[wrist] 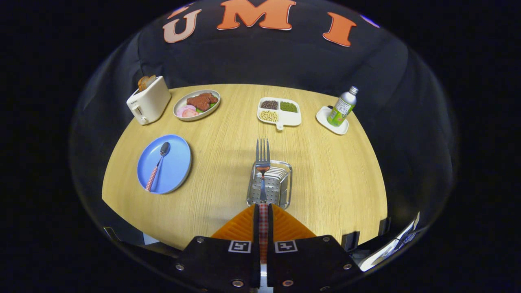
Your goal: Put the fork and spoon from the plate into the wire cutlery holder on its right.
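Observation:
My gripper (263, 208) is shut on the fork (262, 156), both orange fingers (244, 224) pressing its red-checked handle. The fork points away from me, its tines reaching past the far rim of the wire cutlery holder (285, 191), which sits on the table just ahead of the fingertips. The fork hangs above the holder. Left of the holder lies the blue plate (175, 167), with the spoon (158, 165) on it, bowl towards the far side and red-checked handle towards me.
On the round wooden table's (325, 175) far side stand a white toaster (148, 100) with bread, an oval plate of food (197, 104), a divided dish of beans (279, 111) and a green bottle (342, 106) on a small white tray.

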`<action>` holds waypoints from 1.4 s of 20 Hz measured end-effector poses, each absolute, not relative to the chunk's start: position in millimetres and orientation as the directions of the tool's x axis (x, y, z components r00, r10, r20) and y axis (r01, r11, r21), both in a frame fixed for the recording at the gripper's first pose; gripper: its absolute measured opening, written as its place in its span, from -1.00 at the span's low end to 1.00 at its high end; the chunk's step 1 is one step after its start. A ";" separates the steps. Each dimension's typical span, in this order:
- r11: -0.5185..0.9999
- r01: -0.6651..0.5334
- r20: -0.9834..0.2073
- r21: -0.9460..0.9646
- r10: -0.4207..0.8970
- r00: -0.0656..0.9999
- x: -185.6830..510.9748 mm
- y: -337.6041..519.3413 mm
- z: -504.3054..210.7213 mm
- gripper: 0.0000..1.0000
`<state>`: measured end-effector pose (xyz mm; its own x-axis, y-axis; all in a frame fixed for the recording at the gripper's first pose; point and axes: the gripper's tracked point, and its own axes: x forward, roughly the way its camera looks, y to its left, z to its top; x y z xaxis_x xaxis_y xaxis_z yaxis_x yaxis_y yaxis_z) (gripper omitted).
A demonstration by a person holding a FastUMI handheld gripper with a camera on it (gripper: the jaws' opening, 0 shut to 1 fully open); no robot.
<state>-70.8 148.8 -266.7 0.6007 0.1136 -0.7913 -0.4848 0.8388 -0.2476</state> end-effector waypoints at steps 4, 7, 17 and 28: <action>0.822 -0.516 -0.852 -0.239 0.077 0.517 -71.1 137.0 -273.3 -0.87; 0.796 -0.559 -0.898 -0.232 0.045 0.437 -73.2 134.7 -278.8 -0.87; 0.791 -0.585 -0.977 -0.180 -0.075 0.199 -63.1 132.2 -293.5 -0.84; 0.834 -0.542 -0.994 -0.101 -0.060 0.092 -35.5 146.8 -305.2 -0.73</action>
<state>-35.5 146.8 -305.2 0.0923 -0.0602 -0.9939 -0.5419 0.8344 -0.1008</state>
